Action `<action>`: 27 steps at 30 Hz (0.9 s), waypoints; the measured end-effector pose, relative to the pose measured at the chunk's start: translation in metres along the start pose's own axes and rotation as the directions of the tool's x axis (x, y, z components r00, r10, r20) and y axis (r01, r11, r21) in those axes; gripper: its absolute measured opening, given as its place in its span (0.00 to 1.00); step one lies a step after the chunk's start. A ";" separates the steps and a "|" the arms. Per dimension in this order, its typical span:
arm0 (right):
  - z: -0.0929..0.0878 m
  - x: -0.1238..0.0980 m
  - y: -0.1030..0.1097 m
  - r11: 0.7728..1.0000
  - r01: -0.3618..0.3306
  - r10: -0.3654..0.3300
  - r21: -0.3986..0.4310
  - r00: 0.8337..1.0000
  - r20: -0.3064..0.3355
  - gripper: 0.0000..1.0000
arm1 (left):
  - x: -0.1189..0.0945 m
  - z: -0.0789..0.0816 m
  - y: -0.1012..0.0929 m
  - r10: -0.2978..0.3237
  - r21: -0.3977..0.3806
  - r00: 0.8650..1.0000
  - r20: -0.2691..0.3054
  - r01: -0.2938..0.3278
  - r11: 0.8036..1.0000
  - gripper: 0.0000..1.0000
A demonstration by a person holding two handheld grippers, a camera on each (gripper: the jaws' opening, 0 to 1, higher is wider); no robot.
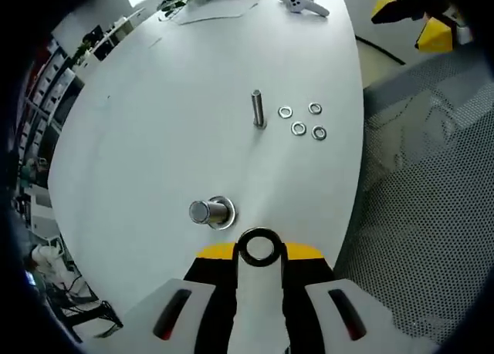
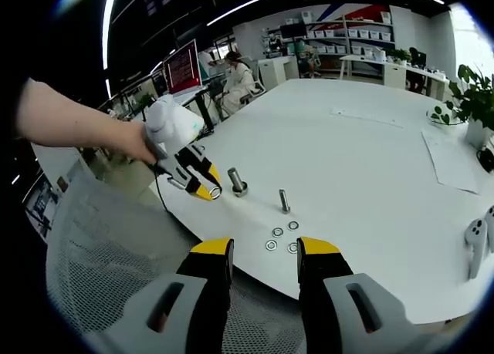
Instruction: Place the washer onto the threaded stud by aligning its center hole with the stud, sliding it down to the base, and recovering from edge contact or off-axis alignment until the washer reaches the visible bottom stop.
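Note:
My left gripper (image 1: pixel 258 254) is shut on a steel washer (image 1: pixel 258 247), held flat at its yellow tips. Just ahead and slightly left stands the threaded stud (image 1: pixel 210 212) on its round base, seen from above; the washer is beside it, not over it. In the right gripper view the left gripper (image 2: pixel 202 186), held by a hand, hovers with the washer (image 2: pixel 215 192) close to the left of the stud (image 2: pixel 237 183). My right gripper (image 2: pixel 265 254) is open and holds nothing, back at the table's near edge.
A second, thinner upright pin (image 1: pixel 258 109) stands mid-table with several loose washers (image 1: pixel 298 128) beside it. A white controller (image 1: pixel 302 3) lies at the far end of the white table (image 1: pixel 154 123). Grey mesh (image 1: pixel 432 215) lies beyond the table edge.

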State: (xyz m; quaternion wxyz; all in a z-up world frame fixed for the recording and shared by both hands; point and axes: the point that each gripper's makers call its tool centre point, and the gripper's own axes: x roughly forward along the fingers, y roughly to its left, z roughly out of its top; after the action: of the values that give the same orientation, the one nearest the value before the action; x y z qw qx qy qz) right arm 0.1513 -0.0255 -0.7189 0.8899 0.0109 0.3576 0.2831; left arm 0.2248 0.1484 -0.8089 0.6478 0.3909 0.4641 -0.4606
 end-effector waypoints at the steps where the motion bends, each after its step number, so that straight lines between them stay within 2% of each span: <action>1: 0.000 0.000 0.000 1.000 0.000 0.000 -0.001 1.000 0.000 0.35 | -0.003 0.002 0.003 0.004 0.007 1.000 0.004 -0.004 1.000 0.19; 11: 0.000 0.000 0.000 1.000 -0.002 0.002 0.001 1.000 0.002 0.35 | -0.013 0.020 0.022 0.032 0.016 0.999 0.041 -0.033 0.999 0.19; 15: 0.000 0.000 0.000 1.000 -0.002 0.002 0.003 1.000 0.003 0.35 | -0.012 0.026 0.027 0.042 0.014 0.998 0.050 -0.043 0.999 0.19; 20: 0.001 -0.001 -0.001 1.000 -0.001 0.001 0.006 1.000 0.006 0.35 | -0.009 0.033 0.034 0.081 0.044 0.994 0.074 -0.085 0.995 0.19; 27: 0.001 -0.001 -0.001 1.000 0.002 -0.002 0.012 1.000 0.010 0.35 | -0.002 0.030 0.035 0.073 0.066 0.996 0.042 -0.075 0.995 0.19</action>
State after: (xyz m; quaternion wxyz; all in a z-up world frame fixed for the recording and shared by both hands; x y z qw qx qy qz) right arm 0.1519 -0.0267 -0.7178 0.8918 0.0173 0.3549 0.2801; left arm 0.2653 0.1305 -0.7960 0.6599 0.4202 0.4208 -0.4592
